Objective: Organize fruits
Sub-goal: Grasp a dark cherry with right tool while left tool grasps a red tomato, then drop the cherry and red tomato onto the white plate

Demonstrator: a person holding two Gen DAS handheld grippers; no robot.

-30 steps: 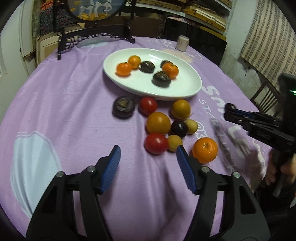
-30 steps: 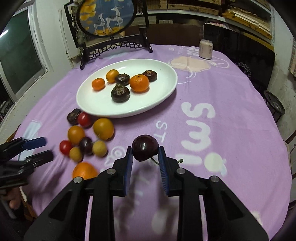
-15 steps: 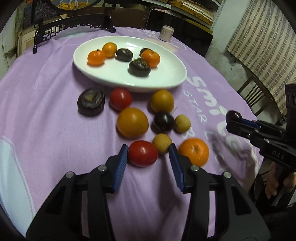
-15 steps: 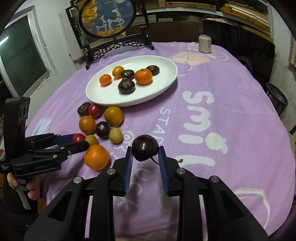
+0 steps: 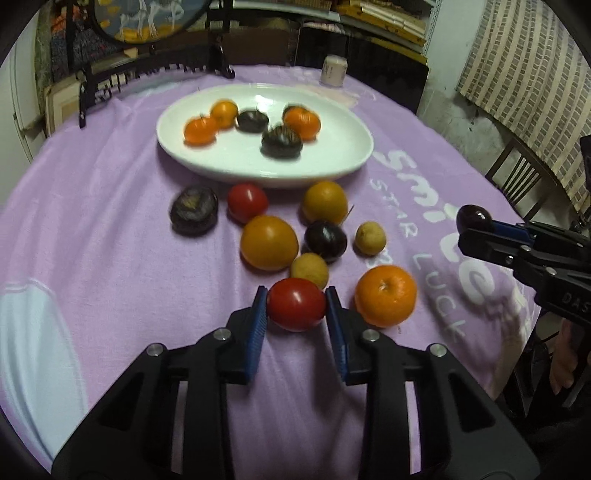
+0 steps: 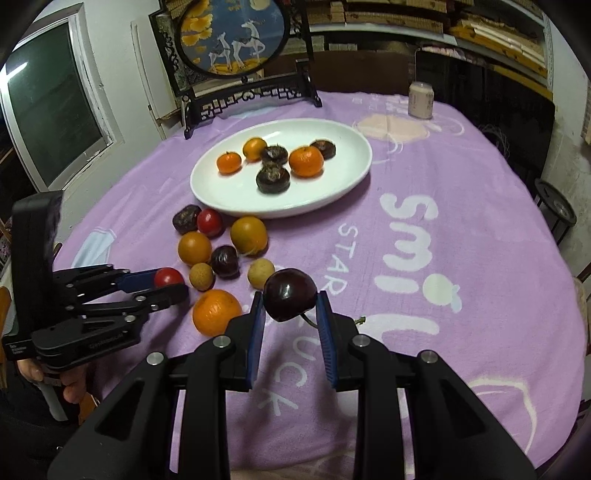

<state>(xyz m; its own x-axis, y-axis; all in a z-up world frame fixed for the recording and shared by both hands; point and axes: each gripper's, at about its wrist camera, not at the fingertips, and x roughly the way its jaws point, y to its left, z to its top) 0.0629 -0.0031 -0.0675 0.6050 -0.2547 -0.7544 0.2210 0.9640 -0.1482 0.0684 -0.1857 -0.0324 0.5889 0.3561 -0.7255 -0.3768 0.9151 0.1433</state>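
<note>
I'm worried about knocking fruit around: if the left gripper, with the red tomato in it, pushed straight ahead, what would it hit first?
Probably the small yellow fruit just beyond the red tomato in the left gripper, then the big orange fruit. Depth is hard to judge, and they may already touch.

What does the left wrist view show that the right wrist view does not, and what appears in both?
Only the left wrist view shows the woven blind and the wooden chair on its right. Only the right wrist view shows the window and the full round deer picture. Both show the white plate, the left gripper closed on a red tomato, and the right gripper closed on a dark plum.
</note>
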